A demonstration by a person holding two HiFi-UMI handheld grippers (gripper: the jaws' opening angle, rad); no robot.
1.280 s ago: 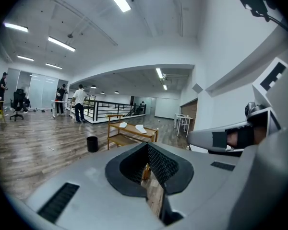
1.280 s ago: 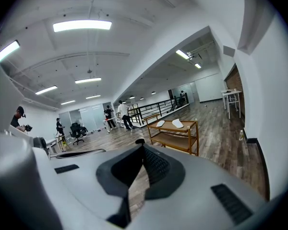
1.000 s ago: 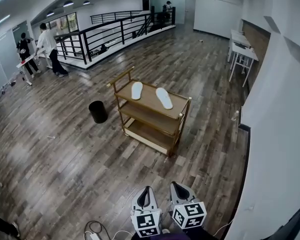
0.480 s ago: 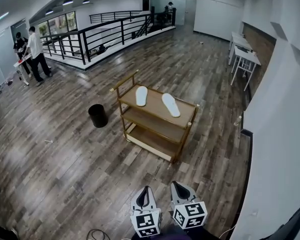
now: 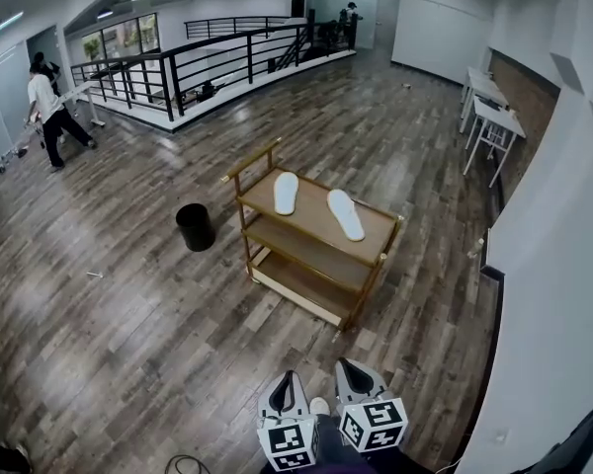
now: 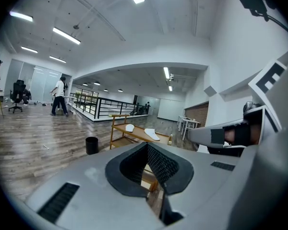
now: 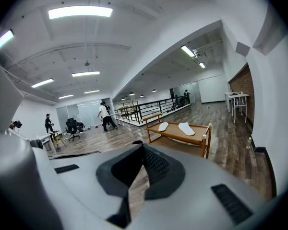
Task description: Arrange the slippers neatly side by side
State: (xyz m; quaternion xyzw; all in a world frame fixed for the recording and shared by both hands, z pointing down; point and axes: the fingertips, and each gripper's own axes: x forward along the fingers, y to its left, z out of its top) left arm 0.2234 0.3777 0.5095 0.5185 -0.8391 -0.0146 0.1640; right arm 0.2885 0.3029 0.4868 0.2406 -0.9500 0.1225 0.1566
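Observation:
Two white slippers lie apart on the top shelf of a wooden three-shelf cart (image 5: 381,257): the left slipper (image 5: 286,192) and the right slipper (image 5: 345,213), which is angled away from the other. The same pair shows far off in the left gripper view, left slipper (image 6: 130,127) and right slipper (image 6: 152,135), and in the right gripper view, left slipper (image 7: 163,126) and right slipper (image 7: 186,128). My left gripper (image 5: 288,377) and right gripper (image 5: 348,366) are side by side at the bottom of the head view, well short of the cart. Both are shut with nothing between the jaws.
A black bin (image 5: 195,227) stands on the wood floor left of the cart. A black railing (image 5: 203,67) runs along the back. A person (image 5: 49,110) walks at the far left. White tables (image 5: 492,115) line the right wall.
The cart and slippers have come a little closer and shifted right in the head view as I walk toward them. The person at the left has moved further left. Both grippers stay shut.

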